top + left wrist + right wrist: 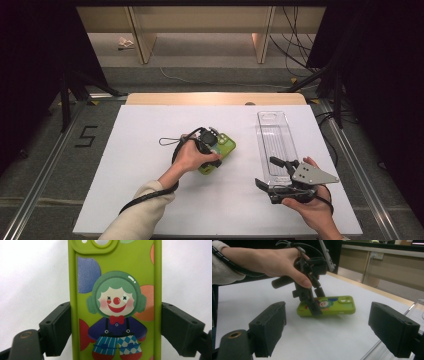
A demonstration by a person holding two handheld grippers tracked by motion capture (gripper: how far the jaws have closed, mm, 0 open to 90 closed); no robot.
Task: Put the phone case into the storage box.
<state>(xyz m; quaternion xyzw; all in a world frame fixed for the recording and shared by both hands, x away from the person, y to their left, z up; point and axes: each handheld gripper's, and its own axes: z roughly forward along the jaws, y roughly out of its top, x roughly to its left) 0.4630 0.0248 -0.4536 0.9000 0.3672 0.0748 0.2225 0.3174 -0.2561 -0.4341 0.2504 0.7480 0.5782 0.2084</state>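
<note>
A lime-green phone case (223,149) printed with a clown lies near the middle of the white table (145,195). My left gripper (215,151) reaches down over it. In the left gripper view the case (115,290) spans the whole gap, and both black pads (58,327) lie flush against its long edges. From the right gripper view I see that hand and the left gripper (317,302) straddling the case (338,306). My right gripper (270,172) hovers at the front right with its jaws wide apart and nothing between them (329,327).
A long clear plastic tray (275,135) lies at the right, just beyond my right gripper, and its edge (418,306) shows in the right gripper view. A thin black cord loop (167,141) rests left of the left hand. Dark stands flank the table.
</note>
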